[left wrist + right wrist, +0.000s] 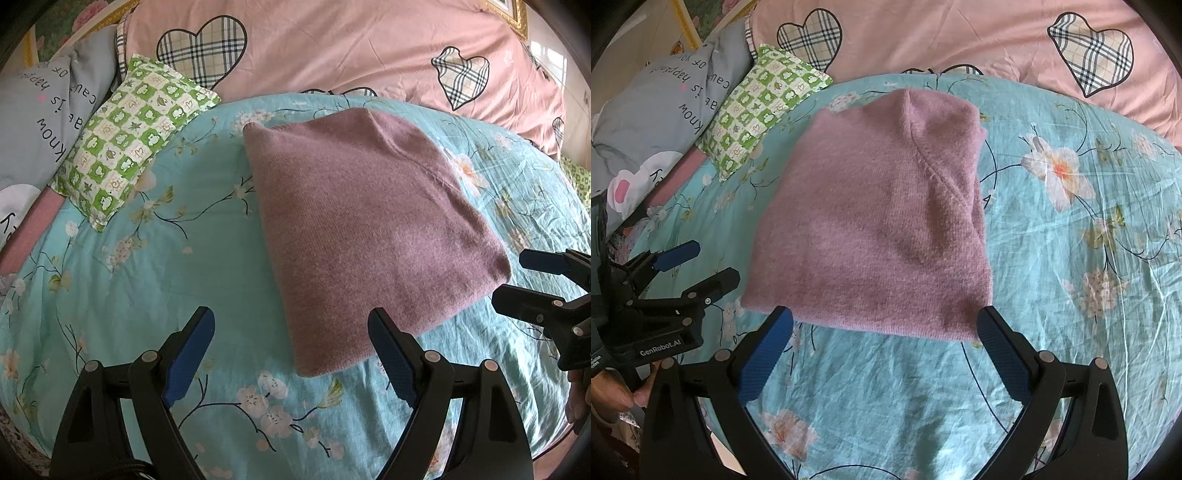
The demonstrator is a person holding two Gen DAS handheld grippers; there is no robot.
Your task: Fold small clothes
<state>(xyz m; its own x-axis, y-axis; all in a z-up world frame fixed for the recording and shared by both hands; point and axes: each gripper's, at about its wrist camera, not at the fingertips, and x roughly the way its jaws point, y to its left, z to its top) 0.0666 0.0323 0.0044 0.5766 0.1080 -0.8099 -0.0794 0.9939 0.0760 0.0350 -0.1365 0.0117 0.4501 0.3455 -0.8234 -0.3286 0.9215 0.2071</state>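
Note:
A mauve knitted garment (369, 221) lies folded into a compact block on the teal floral bedspread (129, 277). In the right wrist view the same garment (871, 229) fills the middle, its near edge just beyond my fingertips. My left gripper (291, 325) is open, hovering over the bedspread at the garment's near left corner, holding nothing. My right gripper (886, 321) is open too, its fingers spread wide at the garment's near edge, not clamping it. Each gripper shows in the other's view: the right gripper (517, 280) at the right edge, the left gripper (705, 266) at the left.
A green and white checked pillow (133, 136) lies at the back left, with a grey printed pillow (37, 122) beyond it. A pink quilt with plaid hearts (351, 48) is bunched along the back. A hand (617, 391) holds the left gripper's handle.

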